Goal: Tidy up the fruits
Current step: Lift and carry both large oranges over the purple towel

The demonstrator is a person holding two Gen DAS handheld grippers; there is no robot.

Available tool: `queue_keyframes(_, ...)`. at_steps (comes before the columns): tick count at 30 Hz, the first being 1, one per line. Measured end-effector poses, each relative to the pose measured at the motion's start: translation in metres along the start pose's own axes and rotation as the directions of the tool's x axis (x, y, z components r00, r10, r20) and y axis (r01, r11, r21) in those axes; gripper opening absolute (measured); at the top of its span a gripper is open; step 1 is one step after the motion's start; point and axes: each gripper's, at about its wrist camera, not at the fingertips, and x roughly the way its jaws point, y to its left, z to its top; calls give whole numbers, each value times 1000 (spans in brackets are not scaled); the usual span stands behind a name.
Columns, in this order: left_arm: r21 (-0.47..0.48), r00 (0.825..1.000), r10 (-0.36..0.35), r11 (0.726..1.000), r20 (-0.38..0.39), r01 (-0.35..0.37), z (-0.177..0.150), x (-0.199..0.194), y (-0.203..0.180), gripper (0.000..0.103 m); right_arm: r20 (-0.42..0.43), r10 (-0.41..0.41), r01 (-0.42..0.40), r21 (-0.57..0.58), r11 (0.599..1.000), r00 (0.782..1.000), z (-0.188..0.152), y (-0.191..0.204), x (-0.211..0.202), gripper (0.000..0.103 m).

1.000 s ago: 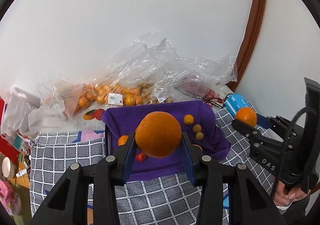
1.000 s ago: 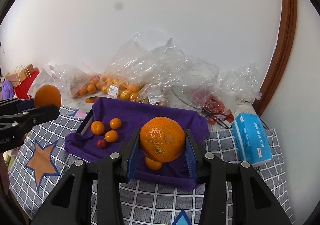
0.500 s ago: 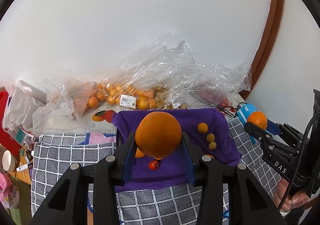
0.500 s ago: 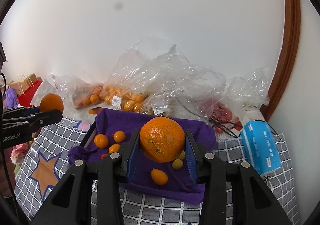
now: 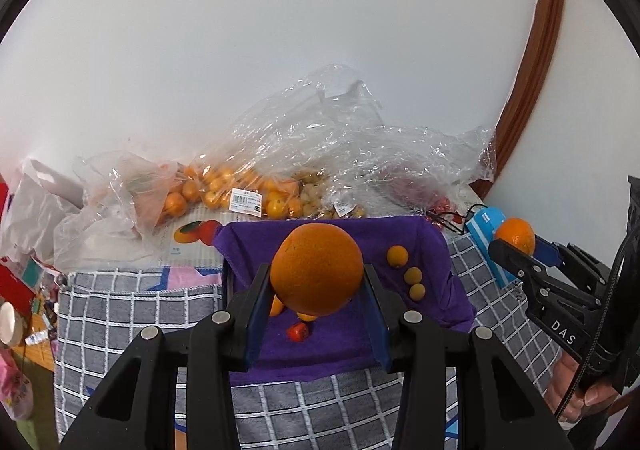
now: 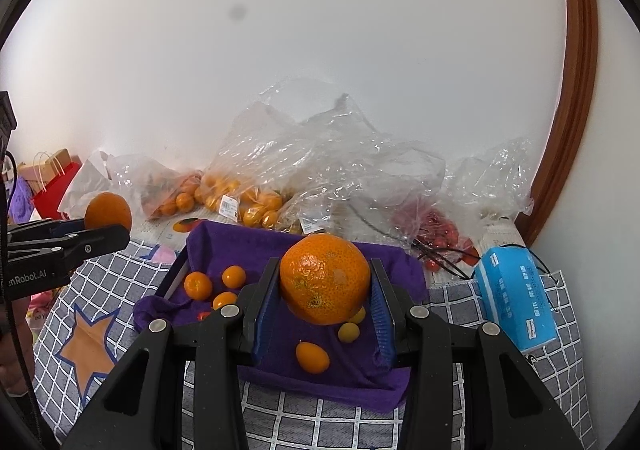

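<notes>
My left gripper (image 5: 316,275) is shut on a large orange (image 5: 316,266), held above a tray lined with purple cloth (image 5: 360,348). On the cloth lie small yellow-orange fruits (image 5: 413,275) and a red one (image 5: 298,331). My right gripper (image 6: 325,284) is shut on a second large orange (image 6: 325,274) over the same purple tray (image 6: 360,374). Small oranges (image 6: 197,285) lie at the tray's left, kumquats (image 6: 312,357) near its front. Each view shows the other gripper at its edge: the right gripper (image 5: 516,248) and the left gripper (image 6: 107,228), both with an orange.
Clear plastic bags of small oranges (image 5: 224,194) and red fruit (image 6: 440,234) are heaped against the white wall behind the tray. A blue tissue pack (image 6: 516,302) lies to the right on the grey checked cloth (image 5: 120,306). A person's hand (image 5: 576,402) holds the right gripper.
Both oranges stay clamped. In the right wrist view the tray has slid a little lower, and more small fruit shows below the held orange. Otherwise the hands have hardly moved.
</notes>
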Motion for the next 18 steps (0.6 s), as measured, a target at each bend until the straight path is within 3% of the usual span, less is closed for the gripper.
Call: queue_keyframes(18,-39,1000,-23,999,-7,23,0,16,13,41,-36,17,-17,1,1000,999,1,4,23,42)
